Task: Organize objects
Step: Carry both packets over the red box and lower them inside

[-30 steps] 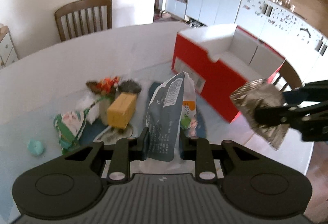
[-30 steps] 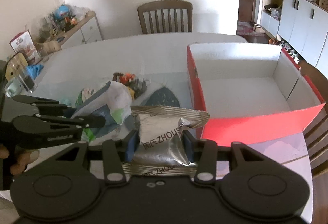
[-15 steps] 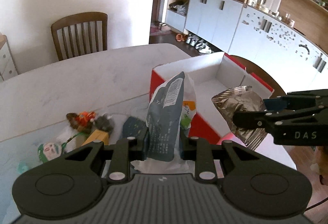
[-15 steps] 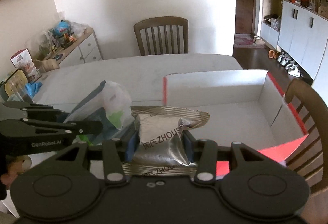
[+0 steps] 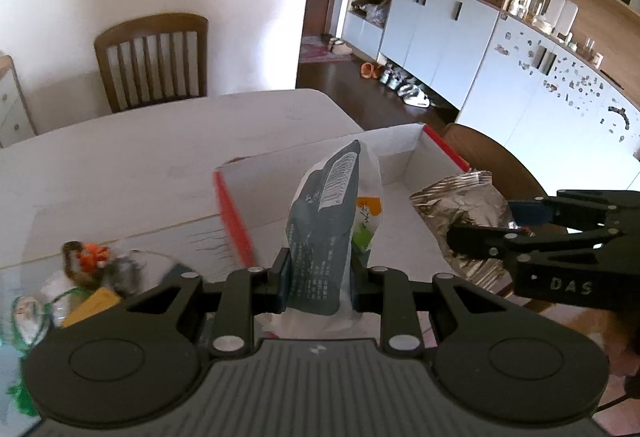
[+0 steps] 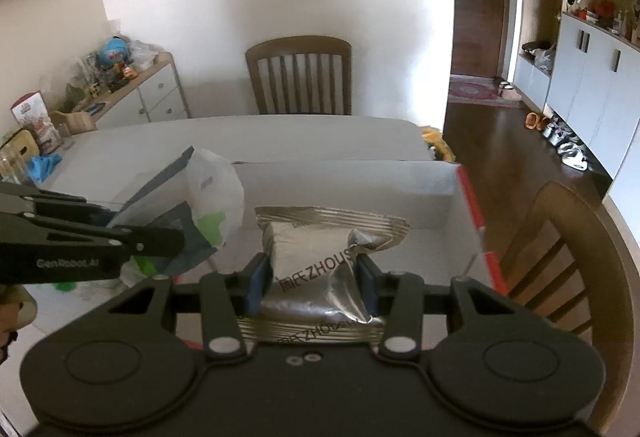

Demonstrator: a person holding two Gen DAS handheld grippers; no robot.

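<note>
A: Left wrist view: the left gripper [image 5: 320, 273] is pinching a dark grey snack bag [image 5: 326, 229] with its fingers drawn in narrow, the bag standing up toward twelve o'clock over the red box [image 5: 236, 213]. At three o'clock the right gripper [image 5: 496, 225] is carrying a crumpled silver foil pouch [image 5: 460, 213].

B: And at eight o'clock a loose pile of small items [image 5: 88, 277] is sitting on the counter [image 5: 140, 157], not yet sorted.

A: Right wrist view: the right gripper [image 6: 310, 273] is clamping the silver foil pouch [image 6: 320, 253], fingers about half spread around its bulk, the open white interior of the red box [image 6: 440, 205] lying beyond at twelve.

B: The left gripper [image 6: 176, 237] is coming in at nine o'clock with the dark grey snack bag [image 6: 180, 213]. The two loads are hanging near each other.

A: That's my worry. Releasing together, the bags could be knocking into one another, or the tall bag could be catching the box wall and flopping onto the counter.
</note>
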